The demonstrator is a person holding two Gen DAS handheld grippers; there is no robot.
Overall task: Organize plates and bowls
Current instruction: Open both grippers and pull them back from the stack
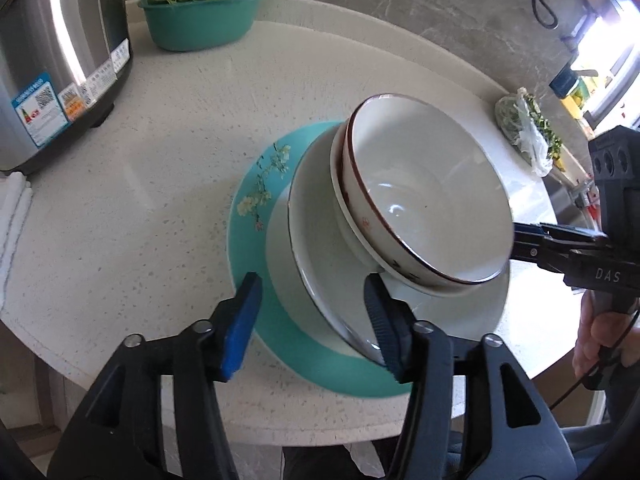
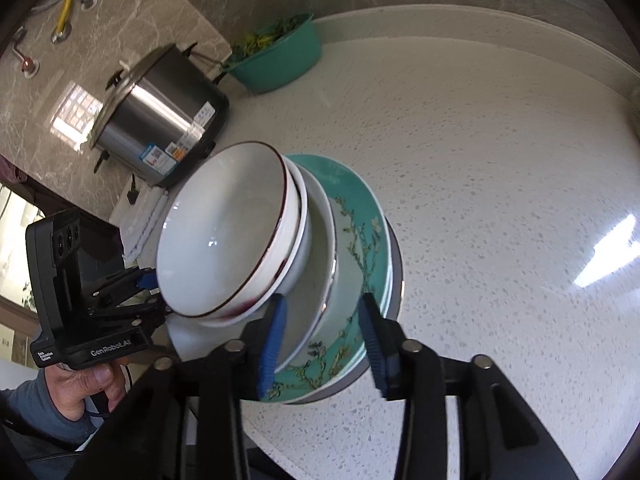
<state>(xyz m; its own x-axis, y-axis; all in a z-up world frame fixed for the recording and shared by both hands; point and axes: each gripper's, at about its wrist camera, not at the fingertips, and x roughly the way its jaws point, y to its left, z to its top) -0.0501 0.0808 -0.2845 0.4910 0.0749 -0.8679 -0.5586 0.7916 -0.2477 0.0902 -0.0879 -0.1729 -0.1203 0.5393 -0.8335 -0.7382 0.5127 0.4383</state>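
Stack: bowls (image 1: 424, 184) sitting on teal plate (image 1: 256, 184), dead center.
Left gripper (image 1: 312, 320): hanging apart at 6 o'clock, gripping nothing.
Right gripper (image 2: 324, 340): same, I'm gaping around the rims.

On the pale speckled surface (image 1: 140, 160) a teal flowered plate (image 1: 256, 184) carries a white plate, a shallow white bowl (image 1: 312, 240) and a brown-rimmed bowl (image 1: 424, 184) — stacked. The left tongs (image 1: 312, 320) stand open astride the shallow bowl's rim at six o'clock. The right tongs (image 1: 520, 240) reach in from three o'clock — pads hidden.
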